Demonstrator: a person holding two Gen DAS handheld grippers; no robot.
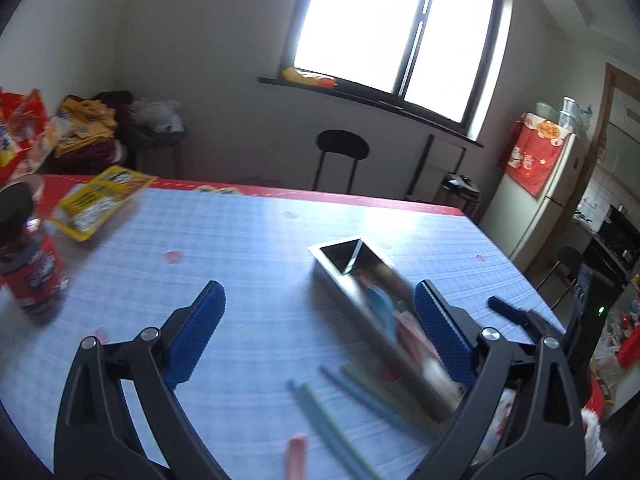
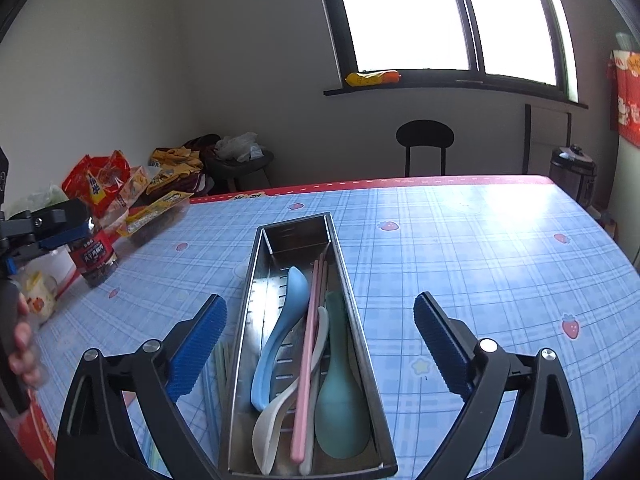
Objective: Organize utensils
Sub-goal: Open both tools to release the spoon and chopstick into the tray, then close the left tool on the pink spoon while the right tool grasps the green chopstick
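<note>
Steel tray (image 2: 296, 236) is seen lengthwise on the checked tablecloth (image 2: 480, 248), directly ahead of the right gripper (image 2: 320, 332), whose fingers are spread wide to either side of it. Nothing is held between them, and the pads (image 2: 196, 344) stand clear of the tray walls.

Inside the tray are noted a blue spoon (image 2: 280, 332), a white spoon (image 2: 280, 412), a teal spoon (image 2: 340, 392) and pink chopsticks (image 2: 308, 360). These pieces are judged already sorted.

Loose sticks (image 1: 352, 396), bluish and greenish, are seen on the cloth beside the tray's left wall, with a pink piece (image 1: 296, 452) lying nearer the camera. The left view is motion-blurred, so their count cannot be told.

Left gripper (image 1: 320, 332) is also wide open and empty, above bare cloth, with the loose sticks low between its arms.

Step in hand is judged to be the gathering of the remaining chopsticks; the task looks well along but not finished.

Next move, as judged: the left gripper is to be lowered over one loose stick, the fingers narrowed across its width, the stick lifted and laid lengthwise in the tray. Thin sticks lying flat on cloth are likely to be hard to pinch. A jar (image 2: 94, 256) and snack packets (image 2: 156, 212) stand well apart at the far left.
</note>
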